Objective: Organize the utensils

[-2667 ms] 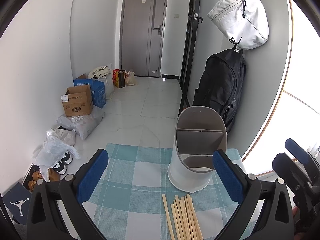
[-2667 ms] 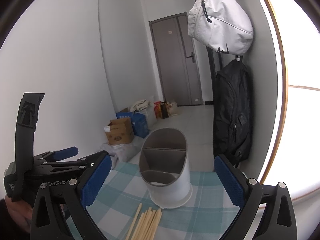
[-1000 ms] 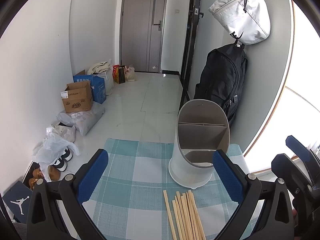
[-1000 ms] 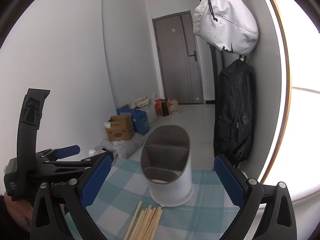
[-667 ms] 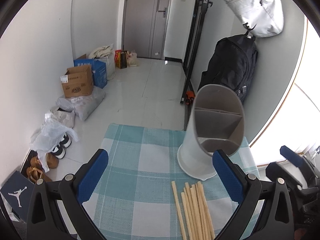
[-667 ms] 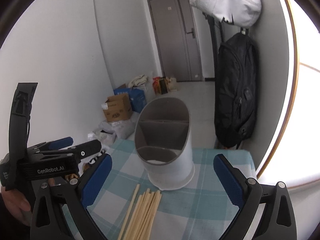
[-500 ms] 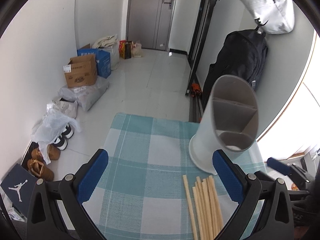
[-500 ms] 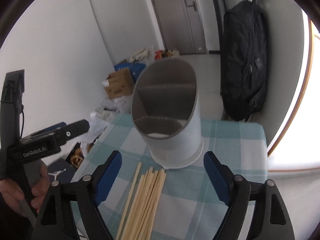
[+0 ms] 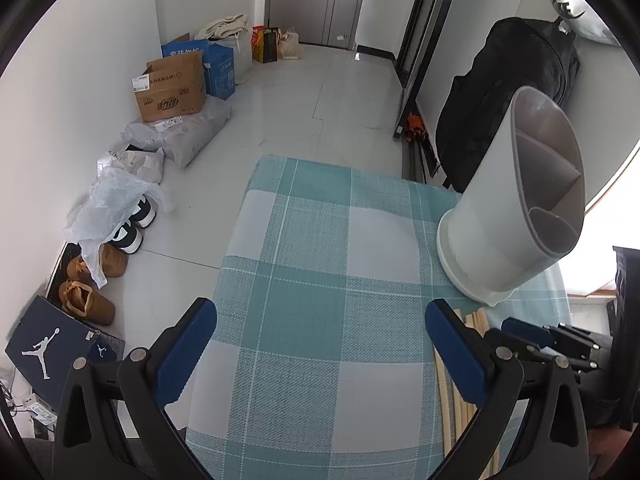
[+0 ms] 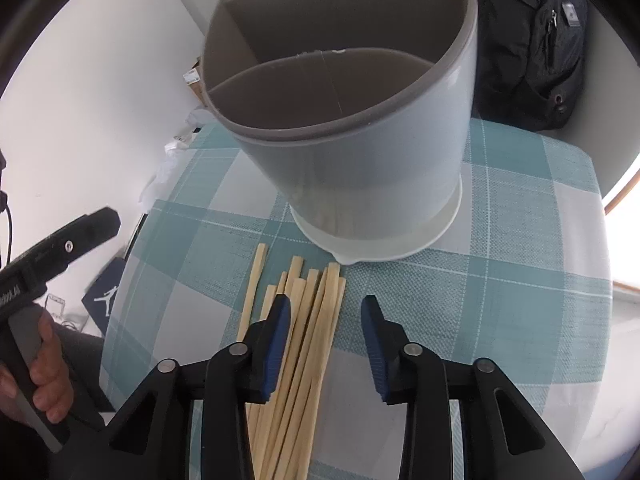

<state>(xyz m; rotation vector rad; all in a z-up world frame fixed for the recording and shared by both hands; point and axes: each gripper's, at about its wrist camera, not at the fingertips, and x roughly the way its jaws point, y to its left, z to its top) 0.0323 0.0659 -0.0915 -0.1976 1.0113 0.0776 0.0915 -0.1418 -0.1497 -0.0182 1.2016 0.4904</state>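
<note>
A white utensil holder (image 10: 360, 120) with a grey divided inside stands on the teal checked cloth (image 10: 520, 280); it also shows in the left wrist view (image 9: 508, 208) at the right. Several wooden chopsticks (image 10: 308, 340) lie side by side on the cloth just in front of it, and partly show in the left wrist view (image 9: 460, 400). My right gripper (image 10: 324, 316) is partly open, low over the chopsticks, its jaws on either side of the right part of the bundle. My left gripper (image 9: 320, 332) is wide open and empty over the cloth left of the chopsticks.
The table ends at the cloth's far and left edges (image 9: 256, 168). On the floor to the left lie boxes (image 9: 172, 88), bags and shoes (image 9: 88, 300). A black backpack (image 10: 532, 40) hangs behind the holder. The left gripper's handle (image 10: 52, 256) shows in the right wrist view.
My right gripper has dropped forward and down onto the chopsticks and its jaws have narrowed. My left gripper has swung left and tilted down, so the holder now sits at its right edge.
</note>
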